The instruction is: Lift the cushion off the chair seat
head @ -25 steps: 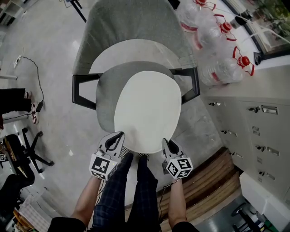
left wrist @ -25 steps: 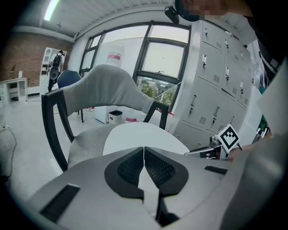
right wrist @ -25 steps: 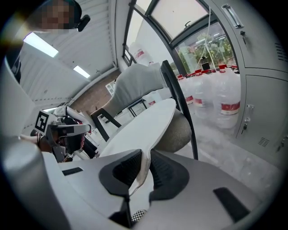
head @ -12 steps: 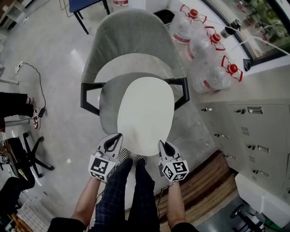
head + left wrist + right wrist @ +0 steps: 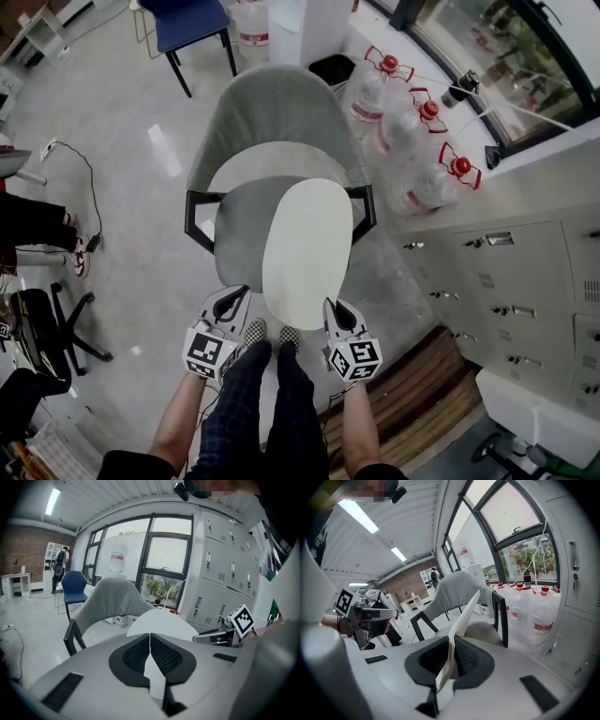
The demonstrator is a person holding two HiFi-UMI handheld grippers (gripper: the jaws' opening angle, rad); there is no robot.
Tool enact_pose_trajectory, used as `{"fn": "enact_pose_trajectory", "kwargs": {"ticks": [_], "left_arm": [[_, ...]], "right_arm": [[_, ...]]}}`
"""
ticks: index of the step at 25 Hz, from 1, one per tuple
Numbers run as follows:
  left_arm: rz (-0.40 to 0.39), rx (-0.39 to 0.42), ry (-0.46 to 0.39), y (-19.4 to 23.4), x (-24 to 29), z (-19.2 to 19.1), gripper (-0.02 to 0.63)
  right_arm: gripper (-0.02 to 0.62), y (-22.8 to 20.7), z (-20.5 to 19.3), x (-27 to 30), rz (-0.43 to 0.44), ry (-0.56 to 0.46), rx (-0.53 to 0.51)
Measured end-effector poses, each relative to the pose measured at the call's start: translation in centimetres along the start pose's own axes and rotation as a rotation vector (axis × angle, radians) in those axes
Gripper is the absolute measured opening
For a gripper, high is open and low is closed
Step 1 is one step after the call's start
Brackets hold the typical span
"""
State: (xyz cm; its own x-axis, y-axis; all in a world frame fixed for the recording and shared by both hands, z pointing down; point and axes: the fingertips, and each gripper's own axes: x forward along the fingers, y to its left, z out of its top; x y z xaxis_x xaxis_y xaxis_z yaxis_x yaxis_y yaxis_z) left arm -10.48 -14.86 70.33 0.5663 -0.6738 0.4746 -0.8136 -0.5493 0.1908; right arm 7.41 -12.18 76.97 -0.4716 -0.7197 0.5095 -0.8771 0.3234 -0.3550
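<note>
We judge the lift nearly done. The white cushion (image 5: 307,239) hangs above the near right part of the grey chair seat (image 5: 236,239), tipped so that its far edge rises, and appears clear of it. What is left is to carry it away from the chair.

The left gripper (image 5: 236,298) has its jaws pinched together on the cushion's near edge. The right gripper (image 5: 335,311) grips the same edge further right, its jaws closing with the thin rim pressed between the ribbed black pads.

The cushion is a flat, smooth oval, slim and slightly flexible at the rim. The seat and the curved backrest (image 5: 272,103) look like soft grey fabric, and the armrests (image 5: 197,220) are hard black loops.
</note>
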Motion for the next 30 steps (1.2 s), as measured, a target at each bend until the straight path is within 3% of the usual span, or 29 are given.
{"fn": "enact_pose_trajectory", "kwargs": {"ticks": [16, 30], "left_arm": [[-0.020, 0.043, -0.097, -4.1, -6.8, 11.3, 0.020], [-0.039, 0.112, -0.173, -6.6, -14.9, 20.9, 0.020]], "right_arm": [[0.046, 3.2, 12.3, -8.7, -0.044, -0.109, -0.085], [0.045, 9.6, 21.9, -16.3, -0.054, -0.209, -0.134]]}}
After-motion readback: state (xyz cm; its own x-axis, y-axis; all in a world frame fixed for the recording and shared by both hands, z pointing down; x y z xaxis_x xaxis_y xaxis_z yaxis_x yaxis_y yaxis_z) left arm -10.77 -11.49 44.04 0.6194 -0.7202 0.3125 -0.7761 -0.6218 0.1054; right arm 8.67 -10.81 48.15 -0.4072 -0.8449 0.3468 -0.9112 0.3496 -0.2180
